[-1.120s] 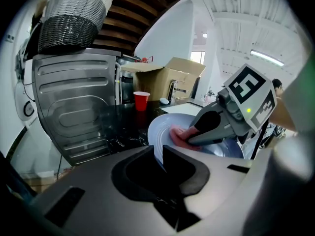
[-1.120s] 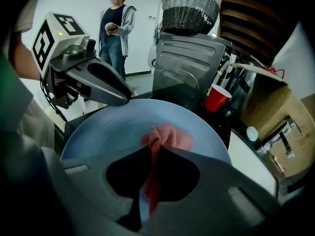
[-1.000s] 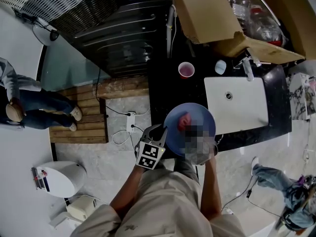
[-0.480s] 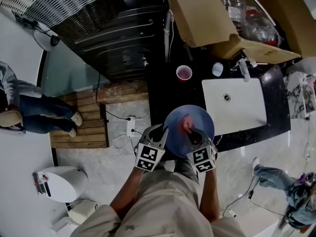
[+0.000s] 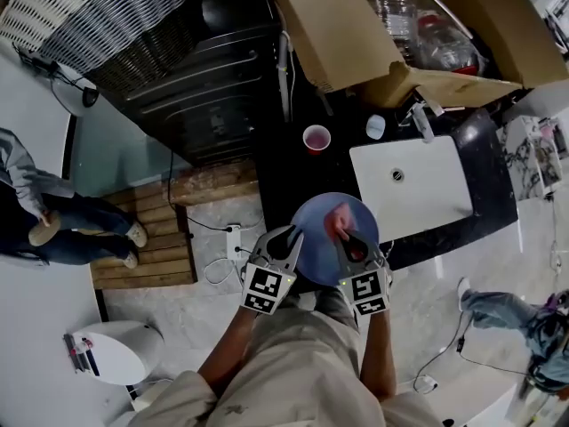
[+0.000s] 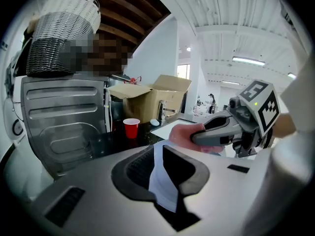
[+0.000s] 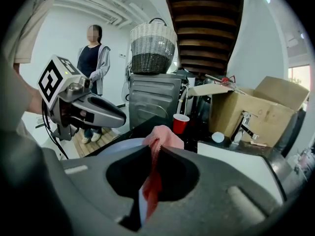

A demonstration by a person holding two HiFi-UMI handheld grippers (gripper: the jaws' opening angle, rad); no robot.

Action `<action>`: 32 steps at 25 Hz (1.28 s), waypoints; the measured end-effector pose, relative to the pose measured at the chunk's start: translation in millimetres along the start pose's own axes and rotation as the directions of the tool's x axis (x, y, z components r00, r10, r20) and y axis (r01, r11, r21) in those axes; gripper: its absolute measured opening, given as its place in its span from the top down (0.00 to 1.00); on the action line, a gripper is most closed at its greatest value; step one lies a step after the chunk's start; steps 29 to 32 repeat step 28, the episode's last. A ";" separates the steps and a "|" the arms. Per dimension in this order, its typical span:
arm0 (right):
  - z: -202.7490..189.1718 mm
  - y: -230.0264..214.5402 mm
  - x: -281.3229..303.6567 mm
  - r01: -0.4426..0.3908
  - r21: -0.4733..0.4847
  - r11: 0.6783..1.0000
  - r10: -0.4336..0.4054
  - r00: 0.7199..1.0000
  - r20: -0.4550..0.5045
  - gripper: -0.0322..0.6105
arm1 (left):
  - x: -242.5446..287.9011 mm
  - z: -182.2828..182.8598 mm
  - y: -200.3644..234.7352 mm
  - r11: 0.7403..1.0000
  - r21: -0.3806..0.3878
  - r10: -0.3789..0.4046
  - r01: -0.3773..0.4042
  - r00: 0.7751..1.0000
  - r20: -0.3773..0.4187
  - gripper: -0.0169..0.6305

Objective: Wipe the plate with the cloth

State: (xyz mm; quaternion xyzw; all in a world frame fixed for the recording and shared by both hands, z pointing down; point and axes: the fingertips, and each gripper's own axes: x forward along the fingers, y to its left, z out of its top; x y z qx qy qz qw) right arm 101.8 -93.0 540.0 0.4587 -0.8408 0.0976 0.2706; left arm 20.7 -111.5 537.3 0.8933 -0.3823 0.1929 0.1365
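Observation:
A round blue plate [image 5: 322,238] is held over the counter's front edge, with my left gripper [image 5: 291,236] shut on its left rim. The rim shows as a pale sheet between the jaws in the left gripper view [image 6: 163,181]. My right gripper [image 5: 347,237] is shut on a pink cloth [image 5: 338,219] that lies against the plate's upper face. In the right gripper view the cloth [image 7: 164,135] bunches up past the jaws, with the plate [image 7: 120,146] just behind it on the left. My right gripper [image 6: 224,132] also shows in the left gripper view, holding the cloth [image 6: 183,134].
On the black counter [image 5: 284,163] stand a red cup [image 5: 316,138] and a white sink [image 5: 409,185] with a faucet [image 5: 420,118]. An open cardboard box [image 5: 356,34] is behind. A wicker basket [image 5: 98,16] sits on a dark appliance [image 5: 209,87]. A person [image 5: 44,212] stands at left.
The right gripper and the pink cloth have shifted slightly across the plate. The left gripper still holds the plate's rim. The camera has tilted a little.

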 end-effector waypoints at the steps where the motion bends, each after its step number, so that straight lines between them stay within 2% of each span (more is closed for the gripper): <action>1: 1.7 -1.1 -2.0 0.011 0.005 1.000 -0.011 1.000 0.006 0.91 | -0.5 2.3 -0.7 1.000 0.004 -0.006 0.006 1.000 0.005 0.89; 23: 13.5 -2.0 -34.5 0.179 0.056 0.982 -0.182 0.982 0.049 0.91 | -10.8 21.2 -18.2 0.986 0.089 -0.148 0.141 0.986 0.072 0.89; 32: 16.7 1.9 -43.0 0.202 0.063 0.977 -0.205 0.977 0.053 0.91 | -17.9 25.1 -20.9 0.983 0.099 -0.164 0.156 0.983 0.080 0.89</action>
